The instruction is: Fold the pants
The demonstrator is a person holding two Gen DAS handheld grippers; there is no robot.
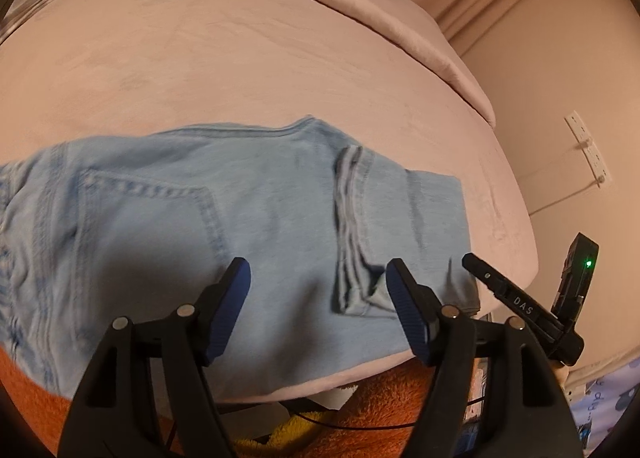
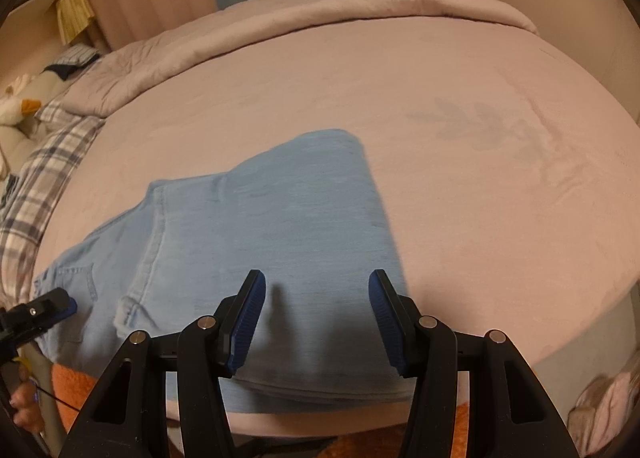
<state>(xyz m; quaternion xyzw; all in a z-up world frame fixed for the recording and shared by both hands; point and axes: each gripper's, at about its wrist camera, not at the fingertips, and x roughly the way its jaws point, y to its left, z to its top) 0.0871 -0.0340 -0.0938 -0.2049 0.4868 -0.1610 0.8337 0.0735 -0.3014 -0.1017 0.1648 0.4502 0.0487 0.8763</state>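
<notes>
Left wrist view: pale jeans [image 1: 224, 217] folded flat on pink bed [image 1: 240, 69] near its front edge, left gripper [image 1: 318, 278] and right gripper [image 2: 317, 290] both gaping above denim, gripping nothing

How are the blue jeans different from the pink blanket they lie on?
The jeans are light blue denim with seams and a pocket; the blanket is plain, fuzzy pink. The jeans are folded into a small bundle; the blanket spreads flat and much wider. Both are soft cloth.
</notes>
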